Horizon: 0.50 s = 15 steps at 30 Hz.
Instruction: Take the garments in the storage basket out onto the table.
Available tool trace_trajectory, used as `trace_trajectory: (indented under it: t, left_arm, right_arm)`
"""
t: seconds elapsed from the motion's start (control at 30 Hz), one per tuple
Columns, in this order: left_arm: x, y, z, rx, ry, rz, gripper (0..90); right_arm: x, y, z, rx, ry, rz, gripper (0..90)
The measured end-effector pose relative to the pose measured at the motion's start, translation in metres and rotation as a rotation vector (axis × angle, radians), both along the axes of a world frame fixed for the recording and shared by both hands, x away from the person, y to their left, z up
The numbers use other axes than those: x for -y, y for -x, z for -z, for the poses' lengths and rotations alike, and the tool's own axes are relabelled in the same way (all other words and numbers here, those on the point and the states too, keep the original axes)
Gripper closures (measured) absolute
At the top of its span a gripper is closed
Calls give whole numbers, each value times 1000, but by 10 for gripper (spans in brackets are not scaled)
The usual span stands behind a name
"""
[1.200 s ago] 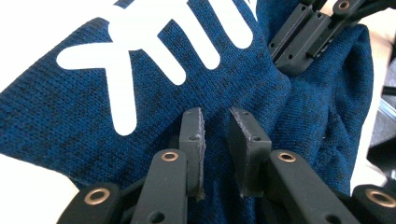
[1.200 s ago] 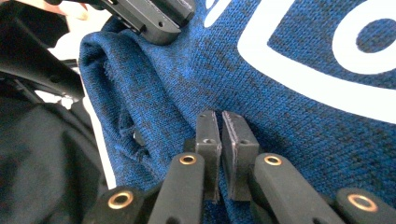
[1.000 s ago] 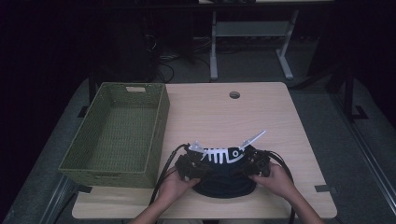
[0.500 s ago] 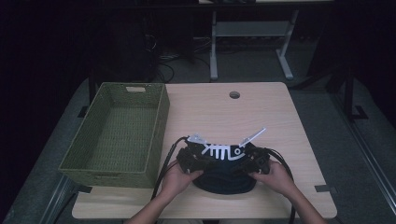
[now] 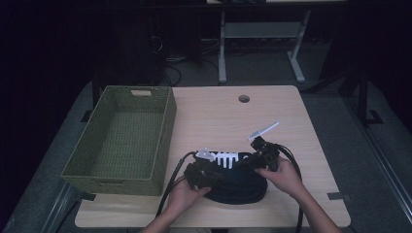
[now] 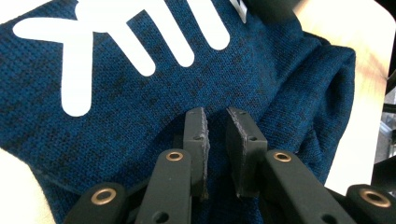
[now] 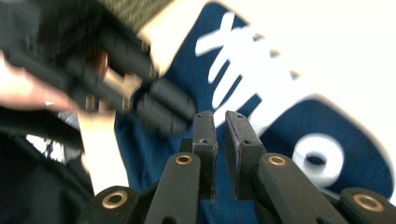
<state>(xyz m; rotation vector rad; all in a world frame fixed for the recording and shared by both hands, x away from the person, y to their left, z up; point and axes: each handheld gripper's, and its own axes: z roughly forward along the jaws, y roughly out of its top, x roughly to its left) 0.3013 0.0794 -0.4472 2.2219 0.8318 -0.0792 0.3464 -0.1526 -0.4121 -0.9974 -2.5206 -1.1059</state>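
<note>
garment: blue knit cloth (image 5: 238, 182) at table's (image 5: 291, 126) near edge | long axis: left-right | left gripper (image 5: 206, 171) pinches its left end | right gripper (image 5: 262, 148) nearly shut over right end, hold unclear | basket (image 5: 163, 145) left

The light wooden bench (image 5: 214, 116) has rounded corners and a small round cable hole (image 5: 244, 98) near the middle of its far edge. A green woven rectangular basket (image 5: 121, 172) stands on its left part, running along the left edge from near the far edge almost to the near one, its left side reaching over that edge. A dark blue knitted garment with a white fishbone print (image 5: 238, 182) lies bunched by the middle of the near edge, just right of the basket.
</note>
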Motion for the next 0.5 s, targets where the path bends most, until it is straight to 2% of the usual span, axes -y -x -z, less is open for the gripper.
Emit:
trace_trajectory:
  t: [0.17,0.33,0.5]
  left_arm:
    - [1,2,1,15,-19,12,782]
    - [1,3,3,17,-19,13,782]
    - [1,3,3,13,-19,13,781]
  right_arm:
    - [-13,-16,-4,12,-5,60,817]
    - [-18,-27,11,-22,49,85,826]
    - [-19,-28,24,-46,83,83,864]
